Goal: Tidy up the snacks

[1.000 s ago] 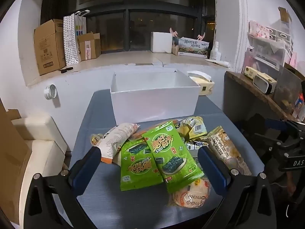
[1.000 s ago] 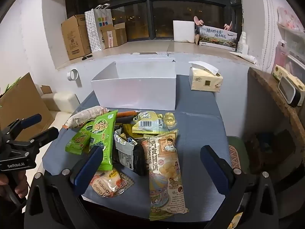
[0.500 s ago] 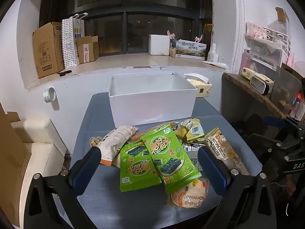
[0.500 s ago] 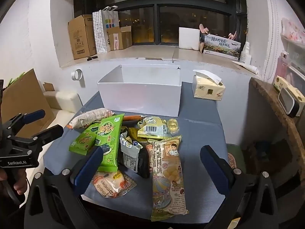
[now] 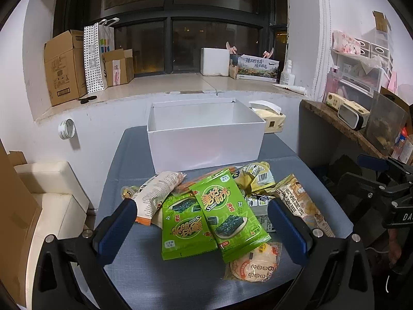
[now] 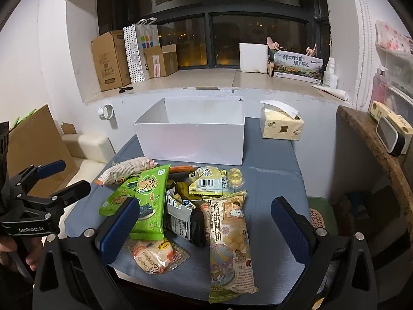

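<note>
A heap of snack packets lies on the grey table (image 5: 144, 276) in front of an empty white box (image 5: 206, 142) (image 6: 192, 139). Two green seaweed packets (image 5: 222, 217) (image 6: 148, 201) top the heap, with a white-orange bag (image 5: 155, 193), a round rice cracker pack (image 5: 254, 262) (image 6: 155, 254), a long beige egg-roll packet (image 6: 229, 242) and a black-silver pouch (image 6: 188, 219). My left gripper (image 5: 201, 228) hangs open over the near edge, straddling the green packets. My right gripper (image 6: 204, 230) is open too, above the near pouches. Neither holds anything.
A tissue pack (image 6: 281, 126) sits right of the box. Cardboard boxes (image 5: 64, 67) and a dotted paper bag (image 5: 96, 56) line the window ledge. A cream seat (image 5: 49, 199) stands left of the table, a wooden shelf (image 6: 374, 149) to the right.
Both grippers have pulled back and risen slightly, so the box and heap sit a little farther off. Both stay open; no snack has moved.
</note>
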Action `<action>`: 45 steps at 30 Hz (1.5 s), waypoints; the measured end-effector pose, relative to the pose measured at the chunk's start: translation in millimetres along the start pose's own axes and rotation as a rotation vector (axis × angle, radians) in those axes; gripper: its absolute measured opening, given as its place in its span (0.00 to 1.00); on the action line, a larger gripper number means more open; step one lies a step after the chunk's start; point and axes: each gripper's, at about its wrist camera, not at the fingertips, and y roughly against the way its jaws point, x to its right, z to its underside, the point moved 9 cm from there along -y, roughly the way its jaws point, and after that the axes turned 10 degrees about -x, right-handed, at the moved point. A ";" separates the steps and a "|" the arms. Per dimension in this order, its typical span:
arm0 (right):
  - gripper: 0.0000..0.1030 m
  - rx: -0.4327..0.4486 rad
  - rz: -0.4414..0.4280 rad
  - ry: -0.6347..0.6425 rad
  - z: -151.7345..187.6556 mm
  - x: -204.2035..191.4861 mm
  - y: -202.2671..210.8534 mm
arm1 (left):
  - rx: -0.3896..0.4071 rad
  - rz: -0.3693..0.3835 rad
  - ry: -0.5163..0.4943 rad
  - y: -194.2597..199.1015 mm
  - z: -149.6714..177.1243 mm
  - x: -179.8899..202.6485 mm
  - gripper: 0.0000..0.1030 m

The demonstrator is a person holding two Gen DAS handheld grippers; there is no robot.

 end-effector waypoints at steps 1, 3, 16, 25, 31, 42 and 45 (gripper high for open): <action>1.00 0.000 -0.004 -0.001 0.0 -0.3 0.2 | 0.001 0.000 0.001 0.5 -0.3 -0.2 1.00; 1.00 0.001 -0.004 -0.001 0.3 -0.8 0.5 | 0.002 0.001 0.002 0.7 -0.6 -0.2 1.00; 1.00 0.001 -0.014 -0.010 -1.3 0.0 1.4 | 0.005 -0.002 0.005 3.1 -2.0 -2.4 1.00; 1.00 0.003 -0.014 -0.005 -1.0 -0.3 0.8 | 0.002 -0.003 0.012 2.1 -2.6 -4.1 1.00; 1.00 0.007 -0.019 -0.003 -0.8 -1.1 1.4 | 0.001 0.001 0.012 2.2 -2.4 -4.4 1.00; 1.00 0.008 -0.018 -0.009 -0.8 2.2 2.2 | -0.004 0.015 0.025 2.6 -1.6 -7.1 1.00; 1.00 0.004 -0.021 -0.008 -0.6 2.0 1.3 | -0.004 0.010 0.027 3.0 -1.3 -7.9 1.00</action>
